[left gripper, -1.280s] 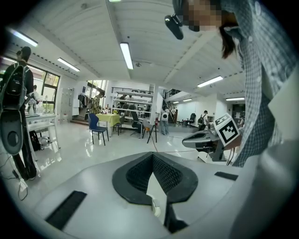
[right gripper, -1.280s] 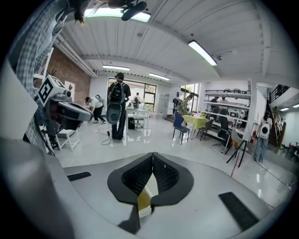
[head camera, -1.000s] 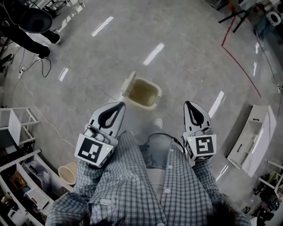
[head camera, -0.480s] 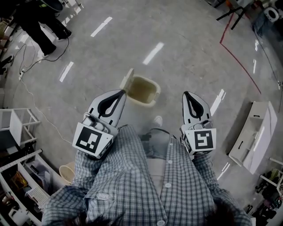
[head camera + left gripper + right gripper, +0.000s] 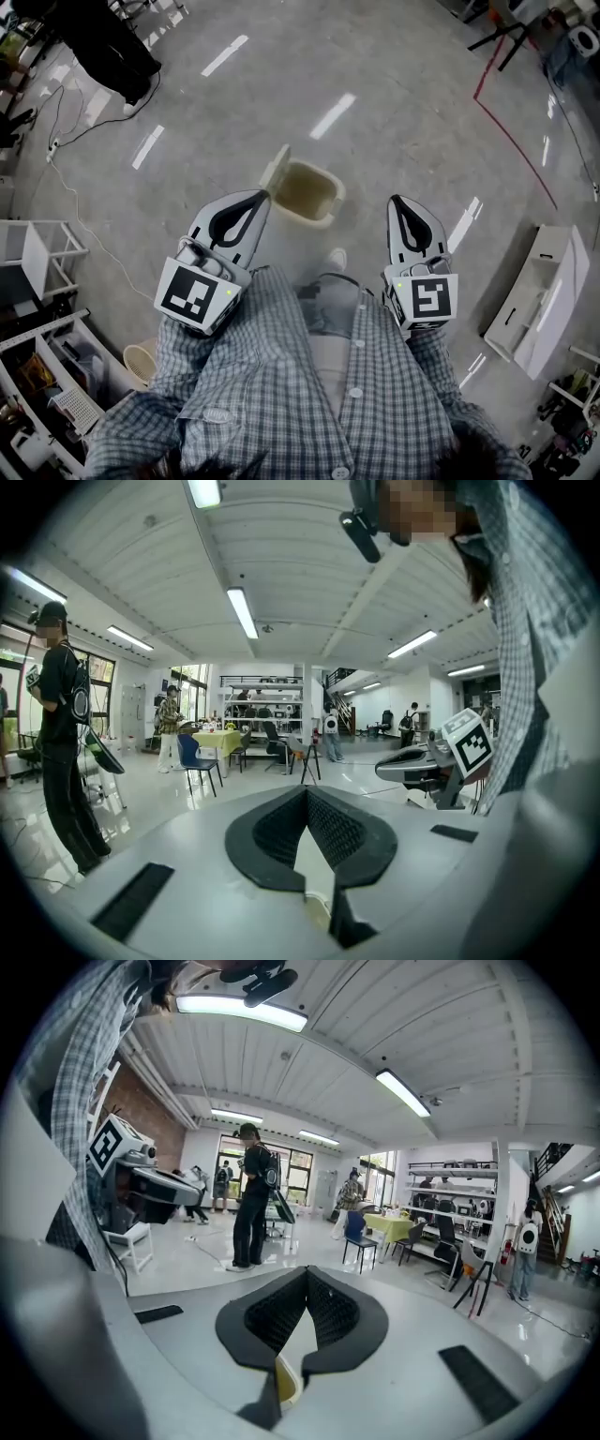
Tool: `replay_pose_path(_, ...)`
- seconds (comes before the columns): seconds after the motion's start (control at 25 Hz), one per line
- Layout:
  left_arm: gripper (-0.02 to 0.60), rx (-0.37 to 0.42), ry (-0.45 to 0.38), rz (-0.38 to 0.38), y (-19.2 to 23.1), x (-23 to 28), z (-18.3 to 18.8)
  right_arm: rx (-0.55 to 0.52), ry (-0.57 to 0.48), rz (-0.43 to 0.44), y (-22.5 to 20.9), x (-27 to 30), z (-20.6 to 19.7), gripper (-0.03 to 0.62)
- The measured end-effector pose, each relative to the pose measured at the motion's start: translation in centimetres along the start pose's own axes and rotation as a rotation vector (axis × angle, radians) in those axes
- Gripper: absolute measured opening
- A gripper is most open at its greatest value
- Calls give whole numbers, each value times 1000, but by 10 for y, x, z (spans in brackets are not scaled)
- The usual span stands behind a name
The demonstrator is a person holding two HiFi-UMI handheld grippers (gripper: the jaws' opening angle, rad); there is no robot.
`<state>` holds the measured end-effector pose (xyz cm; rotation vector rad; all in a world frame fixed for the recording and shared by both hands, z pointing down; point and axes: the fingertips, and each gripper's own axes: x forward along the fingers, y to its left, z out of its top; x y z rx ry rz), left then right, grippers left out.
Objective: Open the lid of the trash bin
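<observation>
A small beige trash bin (image 5: 306, 194) stands on the grey floor ahead of my feet. Its lid (image 5: 273, 172) is swung up at the bin's left side, so the inside shows. My left gripper (image 5: 261, 195) is held at waist height, its tip near the bin's left edge in the head view, and it is shut with nothing in it. My right gripper (image 5: 395, 200) hangs to the right of the bin, also shut and empty. Both gripper views look level across the hall, with the left gripper (image 5: 306, 790) and the right gripper (image 5: 307, 1270) closed to a point.
A person in black (image 5: 112, 42) stands at the far left beside a floor cable (image 5: 66, 183). White shelving (image 5: 33, 258) and a woven basket (image 5: 141, 361) sit at the left. A white cabinet (image 5: 539, 291) lies at the right, past a red floor line (image 5: 511, 131).
Both grippers have stayed nearly still and shut. The person in black at the top left has walked further into view.
</observation>
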<state>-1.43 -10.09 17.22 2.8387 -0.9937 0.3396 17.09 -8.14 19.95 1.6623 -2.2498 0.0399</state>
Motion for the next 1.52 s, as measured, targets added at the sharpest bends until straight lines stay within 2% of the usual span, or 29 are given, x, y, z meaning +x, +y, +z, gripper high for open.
replay_pose_path(0.64,5,12,10,0,-3,-2,-3,5,12,-1,3,-4,-8,18)
replay_pose_path(1.08,5,-16,17,6,1,-4,-4,-8,23,31,11,2,-6,18)
replay_pose_path(1.52,5,0,5,8,2,-1,-6,-15,50,52,12,4,-16,18)
